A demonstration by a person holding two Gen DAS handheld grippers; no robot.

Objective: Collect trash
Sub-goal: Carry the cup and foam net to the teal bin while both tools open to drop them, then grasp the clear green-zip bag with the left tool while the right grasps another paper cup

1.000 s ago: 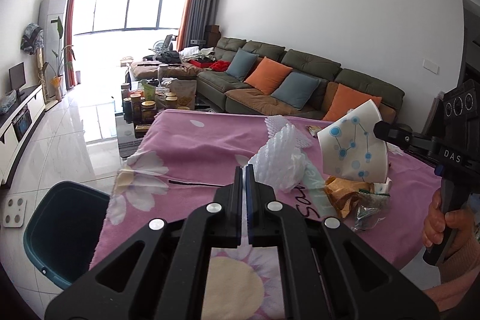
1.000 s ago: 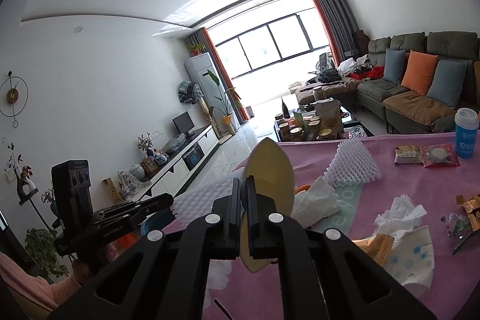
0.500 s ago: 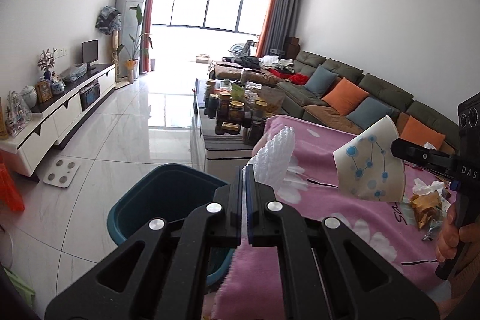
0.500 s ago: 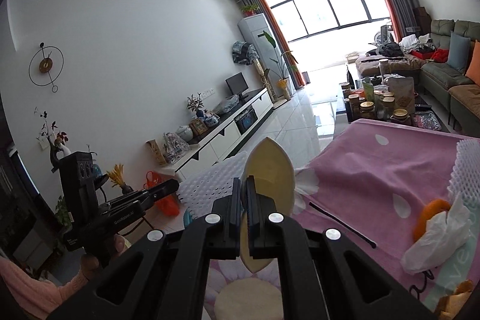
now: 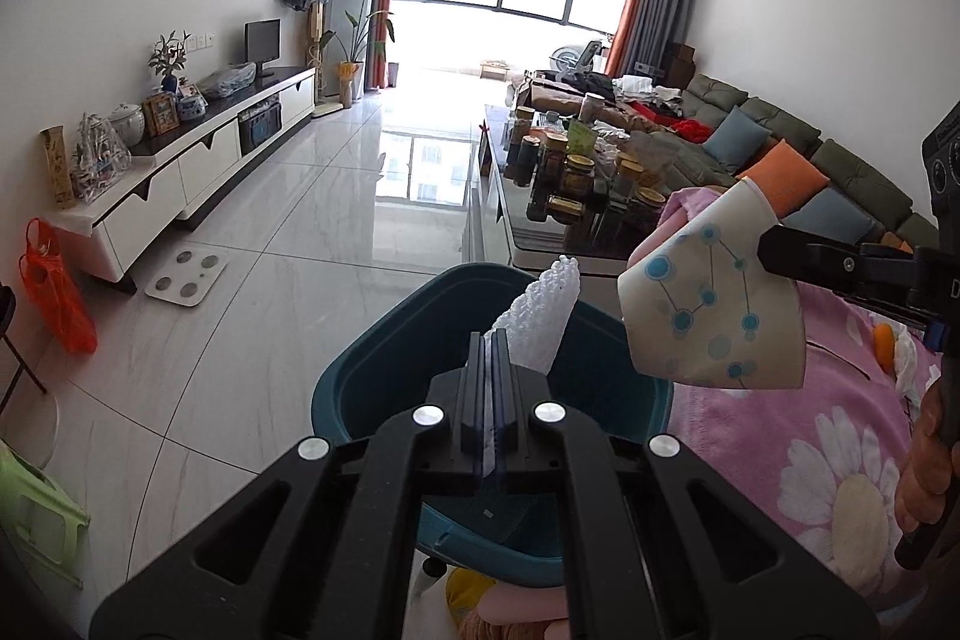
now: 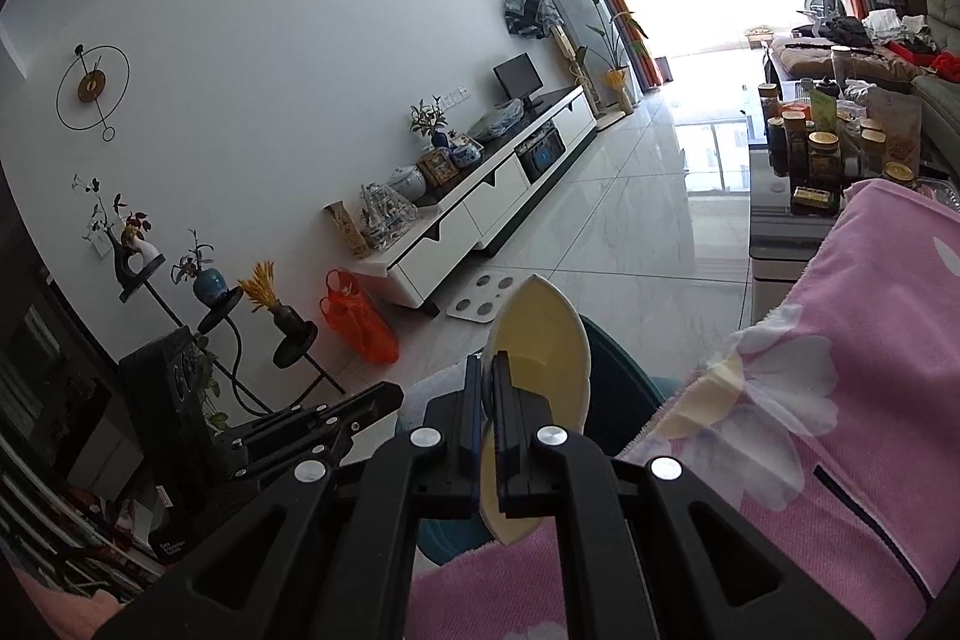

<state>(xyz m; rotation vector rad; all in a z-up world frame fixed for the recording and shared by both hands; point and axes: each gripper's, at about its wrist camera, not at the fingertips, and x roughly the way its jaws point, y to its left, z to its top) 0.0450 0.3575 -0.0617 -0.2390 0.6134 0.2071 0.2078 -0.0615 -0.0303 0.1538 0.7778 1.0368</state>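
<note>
Both jaws clenched: left on foam net (image 5: 543,316), right on paper cup (image 5: 714,307), over bin rim (image 5: 372,358)

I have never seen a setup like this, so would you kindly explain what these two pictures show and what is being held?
No robot here: a person holds a two-finger gripper in each hand, and each picture comes from a camera on one gripper, looking along its fingers. The left gripper is shut on a white foam net above a teal bin. The right gripper is shut on a squashed paper cup, cream inside, beside the table's pink flowered cloth. The person's hand shows at the edge of the left picture.
</note>
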